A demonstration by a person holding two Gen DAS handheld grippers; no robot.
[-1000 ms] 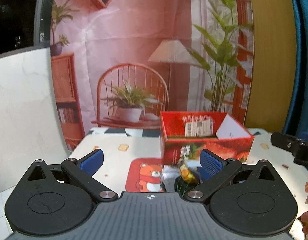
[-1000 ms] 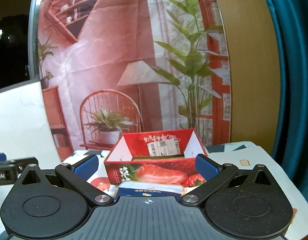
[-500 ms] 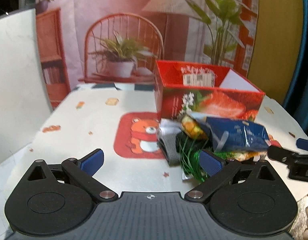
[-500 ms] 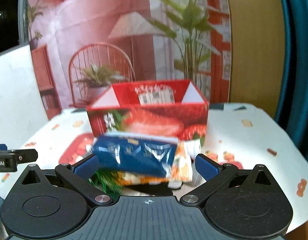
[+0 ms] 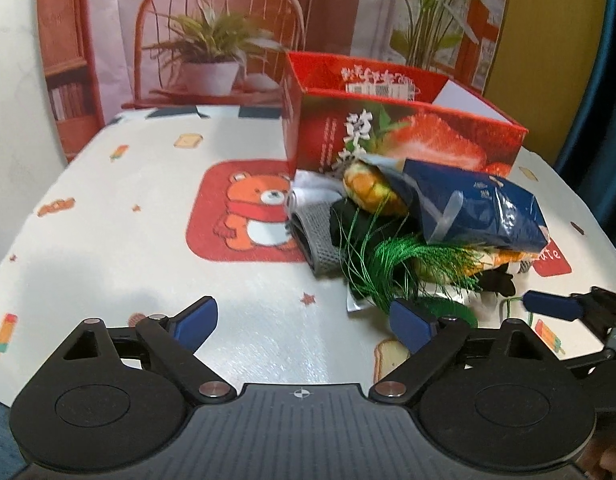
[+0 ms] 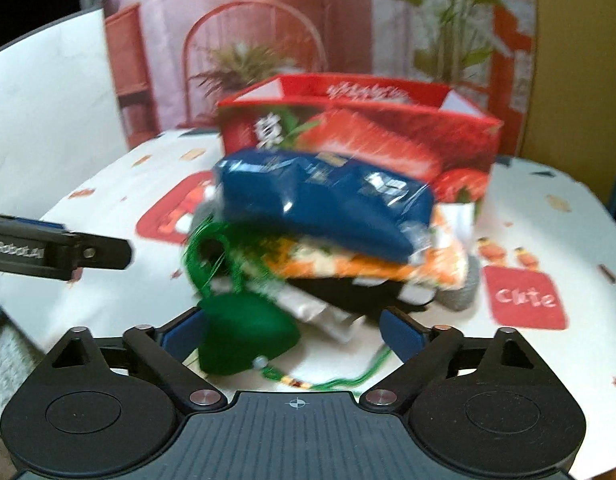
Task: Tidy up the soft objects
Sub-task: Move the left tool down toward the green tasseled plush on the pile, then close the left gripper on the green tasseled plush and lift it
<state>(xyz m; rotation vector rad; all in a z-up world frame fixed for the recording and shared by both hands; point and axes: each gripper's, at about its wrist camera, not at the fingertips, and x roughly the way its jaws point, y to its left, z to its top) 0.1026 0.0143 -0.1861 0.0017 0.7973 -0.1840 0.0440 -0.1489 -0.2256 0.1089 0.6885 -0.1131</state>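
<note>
Right gripper has jaws wide and closing; the green heart-shaped sachet sits between them, against the left pad, not clamped yet. Left gripper is also wide and closing, with only bare tablecloth between its pads.

I'd centre the right jaws on the sachet body, not its cord, and close gently so the cord doesn't drag the pile. Its green tassel runs under the blue pack, so I expect a snag; lift slowly. I'd park the left gripper by the pile to pin the pack if it shifts.

The pile sits on the table just in front of the red strawberry box, touching it.

Count:
- one sachet
- one blue pack
- one orange-patterned packet
- one grey knit item
- some black fabric, pieces unclear
- one box
- two grippers
</note>
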